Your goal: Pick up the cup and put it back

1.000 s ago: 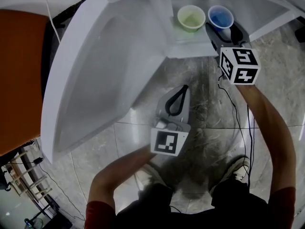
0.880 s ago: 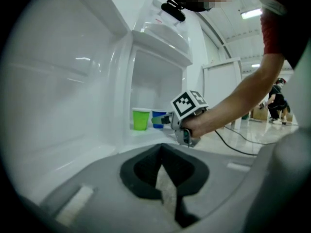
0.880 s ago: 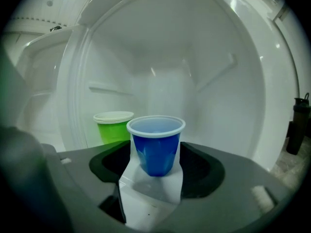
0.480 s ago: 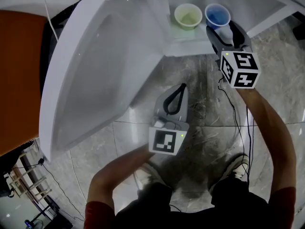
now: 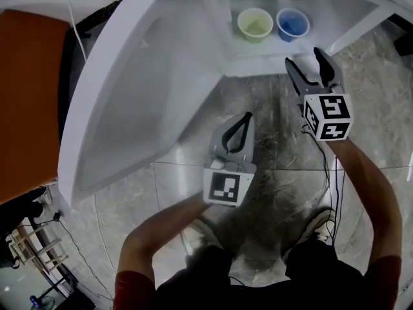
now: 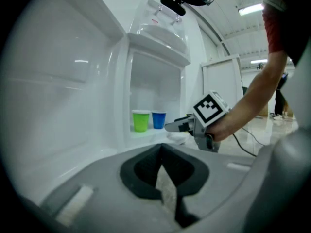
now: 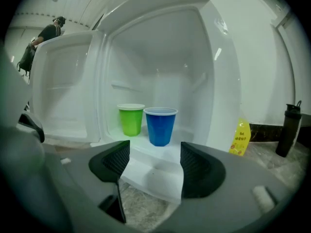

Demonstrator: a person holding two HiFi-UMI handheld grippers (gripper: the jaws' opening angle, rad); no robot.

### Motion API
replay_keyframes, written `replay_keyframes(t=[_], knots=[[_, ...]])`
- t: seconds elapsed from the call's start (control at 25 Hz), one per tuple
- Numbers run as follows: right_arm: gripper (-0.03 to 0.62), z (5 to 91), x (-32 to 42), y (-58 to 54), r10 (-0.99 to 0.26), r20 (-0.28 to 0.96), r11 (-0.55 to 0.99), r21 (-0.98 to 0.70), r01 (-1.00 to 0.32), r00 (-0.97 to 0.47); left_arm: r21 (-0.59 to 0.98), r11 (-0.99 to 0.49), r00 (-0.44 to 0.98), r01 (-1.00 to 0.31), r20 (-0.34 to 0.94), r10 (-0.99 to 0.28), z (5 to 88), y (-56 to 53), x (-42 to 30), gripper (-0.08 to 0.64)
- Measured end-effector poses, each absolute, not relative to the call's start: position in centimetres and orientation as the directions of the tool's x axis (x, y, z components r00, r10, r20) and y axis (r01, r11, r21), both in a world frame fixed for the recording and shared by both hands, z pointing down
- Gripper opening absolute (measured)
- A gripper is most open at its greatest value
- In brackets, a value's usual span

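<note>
Blue cup [image 5: 293, 23] stands upright on the bottom shelf of the open white cabinet [image 5: 258, 65]. A green cup [image 5: 255, 24] stands just beside it on its left, with a narrow gap between them as seen from above. Both cups are open side up and neither is tilted. The cabinet door [image 5: 129, 108] is swung wide to the left. Right gripper [image 5: 303, 57] is held in front of the shelf edge and points into the compartment. Its jaws have just been opening and now stand spread wide. Nothing is between them, and the blue cup is ahead of the tips and clear of both pads. Left gripper [image 5: 245, 117] is held lower and nearer the person, over the grey stone-patterned floor [image 5: 271, 144]. Its jaws are pressed together at the tips and pinch nothing. A yellow bottle [image 7: 239, 137] and a dark bottle [image 7: 287, 129] stand on the floor to the right of the cabinet, well apart from the cups.
</note>
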State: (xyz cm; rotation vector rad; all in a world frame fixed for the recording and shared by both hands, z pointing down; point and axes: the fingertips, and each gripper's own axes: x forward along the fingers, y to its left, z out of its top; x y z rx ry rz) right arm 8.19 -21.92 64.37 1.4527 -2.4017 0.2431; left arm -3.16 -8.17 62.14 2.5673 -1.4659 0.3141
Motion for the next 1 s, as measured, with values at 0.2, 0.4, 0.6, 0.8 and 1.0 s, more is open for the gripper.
replay_keyframes(t=[0.2,0.4,0.6,0.8,1.0], knots=[[0.310,64.6,8.4,-19.8,-0.815,0.374,0.489,0.032,-0.872,-0.443,0.028,-0.503,0.493,-0.864,0.253,-0.832,61.6,-8.1,-3.2,0.000],[0.310,64.8,8.4,-17.2,-0.785,0.393,0.523,0.008,-0.852,-0.479,0.021,-0.505,0.495,-0.863,0.243,-0.834,61.0,-7.7,-3.0,0.000],[0.308,65.3,8.0,-14.1,-0.749,0.418,0.566,0.001,-0.824,-0.514,0.013,-0.506,0.494,-0.862,0.236,-0.837,60.4,-7.3,-3.0,0.000],[0.308,65.7,7.2,-11.5,-0.712,0.436,0.606,-0.012,-0.795,-0.550,-0.008,-0.512,0.496,-0.859,0.235,-0.836,60.0,-6.8,-2.9,0.000],[0.308,65.8,6.5,-9.4,-0.681,0.444,0.636,-0.035,-0.771,-0.582,-0.012,-0.515,0.497,-0.857,0.241,-0.834,60.0,-6.3,-2.9,0.000]])
